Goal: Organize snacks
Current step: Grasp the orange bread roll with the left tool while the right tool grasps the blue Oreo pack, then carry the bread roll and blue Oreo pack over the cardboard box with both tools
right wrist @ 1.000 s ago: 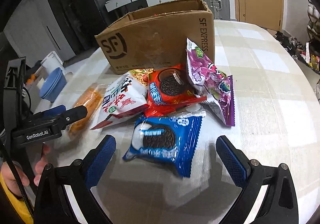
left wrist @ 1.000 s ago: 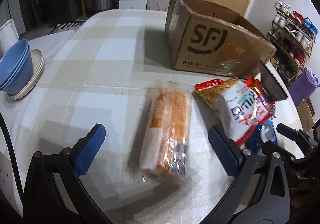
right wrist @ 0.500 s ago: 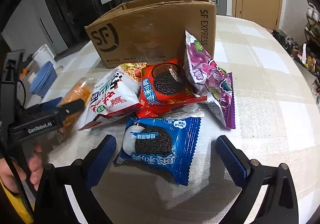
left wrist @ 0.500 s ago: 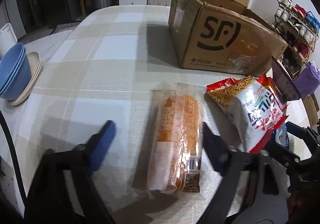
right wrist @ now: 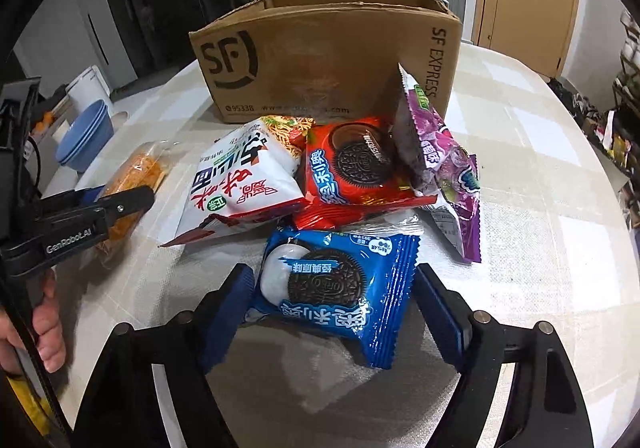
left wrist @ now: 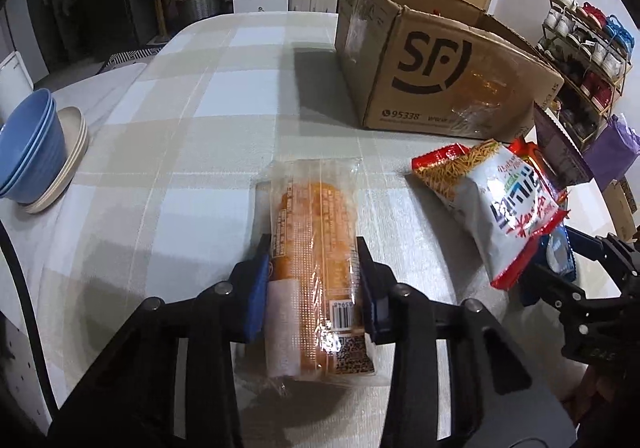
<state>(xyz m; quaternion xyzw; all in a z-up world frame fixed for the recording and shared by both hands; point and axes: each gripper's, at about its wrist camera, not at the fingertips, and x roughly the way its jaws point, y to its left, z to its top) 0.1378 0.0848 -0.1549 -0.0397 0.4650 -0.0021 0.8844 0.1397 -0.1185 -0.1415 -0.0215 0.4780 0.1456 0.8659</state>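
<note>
Snacks in crinkly plastic wrappers lie on the checked-cloth counter before a brown corrugated cardboard box printed "SF EXPRESS". The left gripper has just been closing and its blue pads pinch a long clear-wrapped orange bread packet. The right gripper has been closing around a glossy blue Oreo packet; its left pad touches, while the right stands just beside the packet's edge.
</note>
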